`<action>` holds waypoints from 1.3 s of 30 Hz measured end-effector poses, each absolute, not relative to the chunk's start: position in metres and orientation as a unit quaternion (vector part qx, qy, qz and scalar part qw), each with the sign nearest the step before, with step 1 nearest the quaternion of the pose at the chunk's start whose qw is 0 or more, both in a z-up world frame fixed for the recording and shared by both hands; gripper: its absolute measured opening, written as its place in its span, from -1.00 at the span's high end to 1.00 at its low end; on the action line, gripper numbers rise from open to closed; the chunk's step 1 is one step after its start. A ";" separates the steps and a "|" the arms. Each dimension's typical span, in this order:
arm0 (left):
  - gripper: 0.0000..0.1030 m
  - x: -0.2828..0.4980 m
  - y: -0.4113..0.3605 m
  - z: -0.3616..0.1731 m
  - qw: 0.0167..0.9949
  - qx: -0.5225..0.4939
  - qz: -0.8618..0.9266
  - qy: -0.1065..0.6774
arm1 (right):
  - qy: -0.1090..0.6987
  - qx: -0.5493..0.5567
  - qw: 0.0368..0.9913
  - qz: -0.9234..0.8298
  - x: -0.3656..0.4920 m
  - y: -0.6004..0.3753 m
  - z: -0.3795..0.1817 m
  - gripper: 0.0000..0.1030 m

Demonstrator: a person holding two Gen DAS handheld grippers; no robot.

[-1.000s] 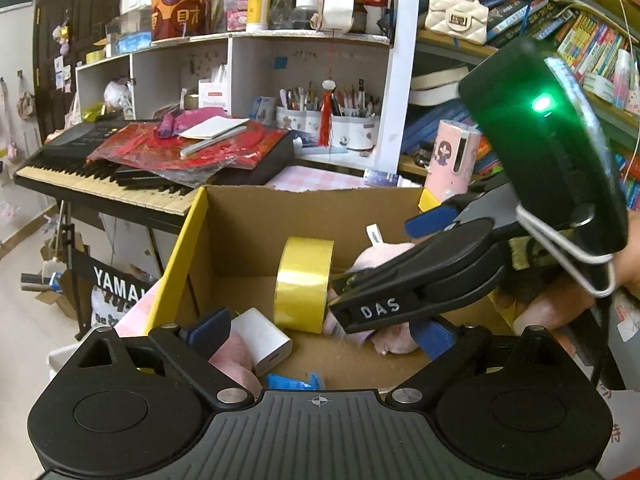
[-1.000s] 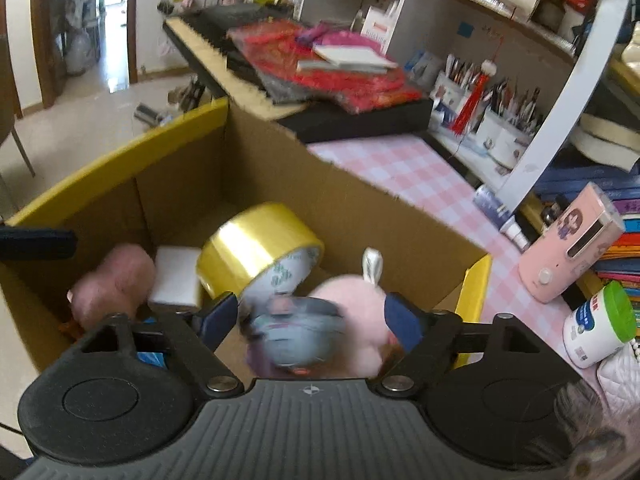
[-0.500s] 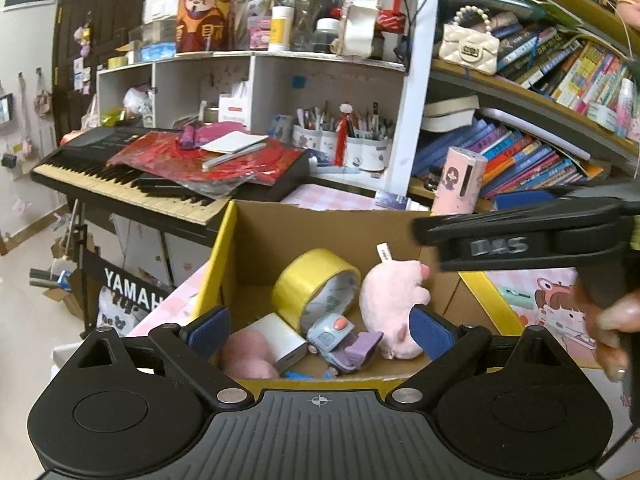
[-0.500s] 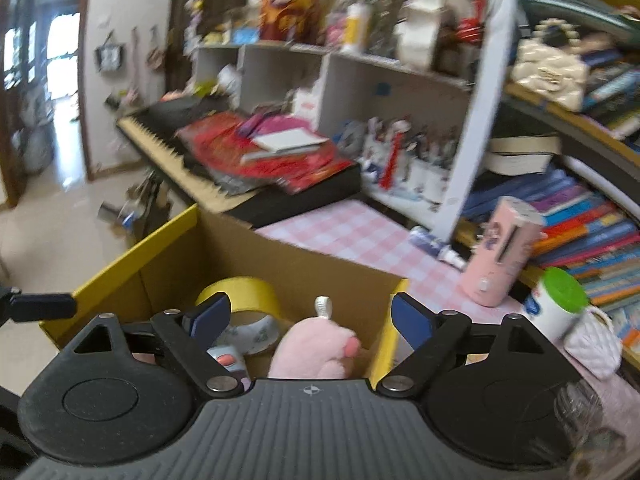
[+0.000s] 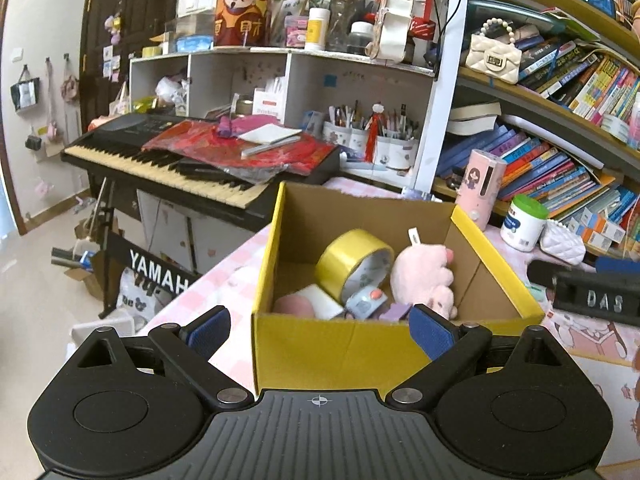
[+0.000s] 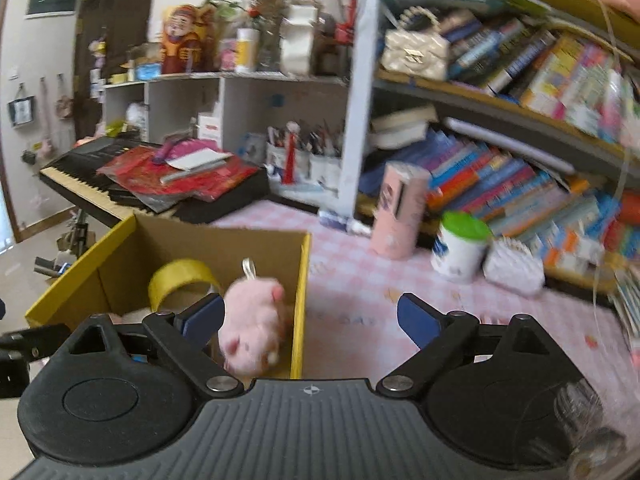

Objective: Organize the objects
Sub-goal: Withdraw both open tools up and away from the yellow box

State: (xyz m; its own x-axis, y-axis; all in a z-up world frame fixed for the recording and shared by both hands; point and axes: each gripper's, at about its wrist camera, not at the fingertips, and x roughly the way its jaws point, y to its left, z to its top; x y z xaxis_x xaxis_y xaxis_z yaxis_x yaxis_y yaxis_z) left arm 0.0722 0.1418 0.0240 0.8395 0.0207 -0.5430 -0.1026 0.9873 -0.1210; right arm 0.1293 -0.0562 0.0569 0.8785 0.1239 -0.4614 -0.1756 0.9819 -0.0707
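Both tools, left [image 5: 320, 326] and right [image 6: 310, 318], are hanging wide open and empty. Ahead of them, an open yellow-rimmed cardboard box [image 5: 348, 344] on the bench is collecting a yellow tape roll [image 5: 352, 262] and a pink plush toy [image 5: 422, 276]. The right tool's jaws have just been opening, likely finished dropping something in.

The right gripper [image 6: 310, 318] has just been opening; its jaws stand wide with nothing between them. Behind its left finger [image 6: 202, 316] sits the cardboard box [image 6: 298, 280], holding a pink plush toy [image 6: 252, 320] and yellow tape roll [image 6: 180, 280]. Ahead, slightly right, stand a pink canister [image 6: 400, 210] and green-lidded tub [image 6: 460, 246].
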 end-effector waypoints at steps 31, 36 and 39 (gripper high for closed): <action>-0.90 -0.042 0.168 -0.006 0.931 -0.066 -0.001 0.359 | 0.328 -0.084 0.939 0.054 -0.019 -0.012 0.000 -0.89; -0.89 -0.050 0.167 -0.009 0.929 -0.060 -0.008 0.365 | 0.331 -0.077 0.939 0.049 -0.031 -0.014 -0.003 -0.89; -0.90 -0.052 0.165 -0.010 0.928 -0.056 -0.016 0.369 | 0.334 -0.074 0.939 0.043 -0.037 -0.016 -0.005 -0.90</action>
State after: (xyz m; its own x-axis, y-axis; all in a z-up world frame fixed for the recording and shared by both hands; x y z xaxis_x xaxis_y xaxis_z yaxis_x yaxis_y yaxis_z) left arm -0.0524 0.1648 -0.0098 0.7268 -0.0704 -0.6833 -0.0117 0.9933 -0.1148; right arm -0.0369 -0.0156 -0.0048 0.7735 0.0310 -0.6330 -0.1295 0.9854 -0.1101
